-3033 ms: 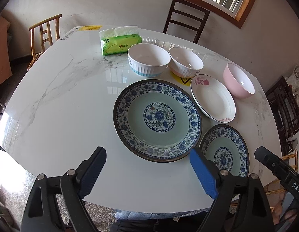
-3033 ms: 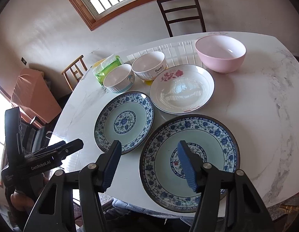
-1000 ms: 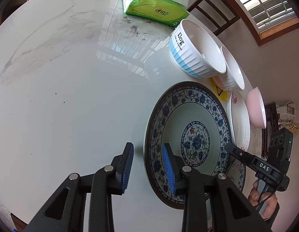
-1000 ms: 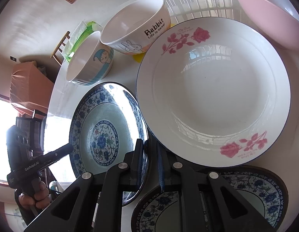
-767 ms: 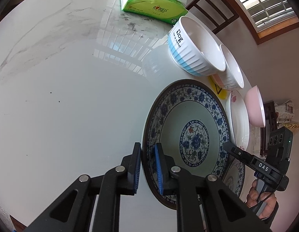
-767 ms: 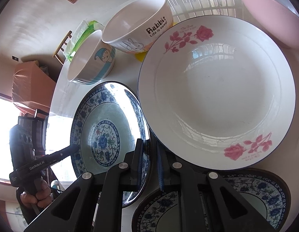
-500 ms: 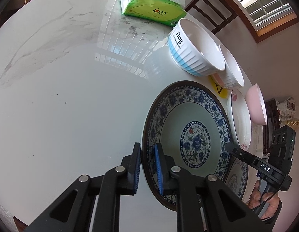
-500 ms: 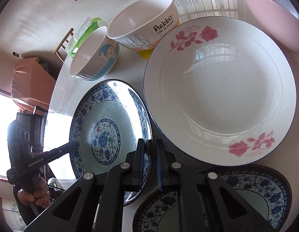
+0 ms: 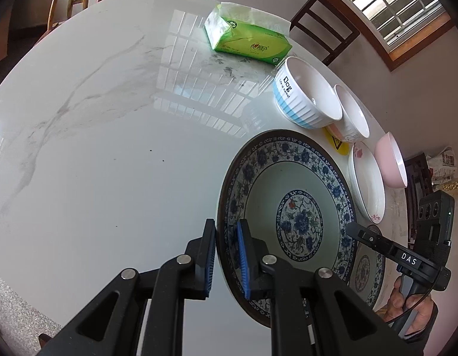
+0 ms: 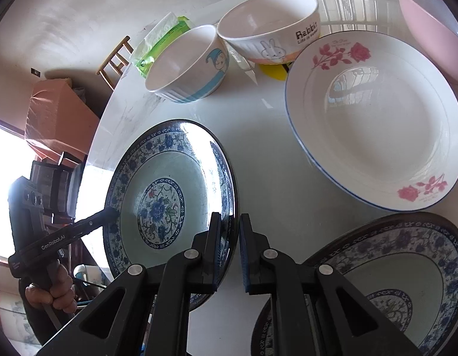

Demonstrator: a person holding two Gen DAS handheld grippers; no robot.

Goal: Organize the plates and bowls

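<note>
Your left gripper [image 9: 226, 255] has its blue-padded fingers [image 9: 243, 262] clamped on the near-left rim of the large blue-and-white plate [image 9: 288, 216], one pad under the rim and one on the inner slope. That plate sits at about 4 o'clock in the left wrist view, on the marble bench [image 9: 110, 148].

Your right gripper [image 10: 230, 252] is pinched onto the right rim of the same plate [image 10: 166, 195], which in the right wrist view stands tilted with its right edge raised between the pads. Whether its far edge touches the bench cannot be told.

At 5 o'clock in that view lies the small blue-and-white plate [image 10: 401, 281], partly behind the gripper body. The rose plate [image 10: 377, 124] sits at 2 o'clock, flat on the bench. Beyond it at 12 o'clock stand the rabbit bowl [image 10: 270, 26] and, just beside it at 11 o'clock, the blue-striped bowl [image 10: 187, 65]. The pink bowl [image 10: 430, 20] is at 1 o'clock, near the rose plate's far edge. A green tissue pack [image 9: 249, 41] lies at 12 o'clock in the left wrist view, behind the bowls.
</note>
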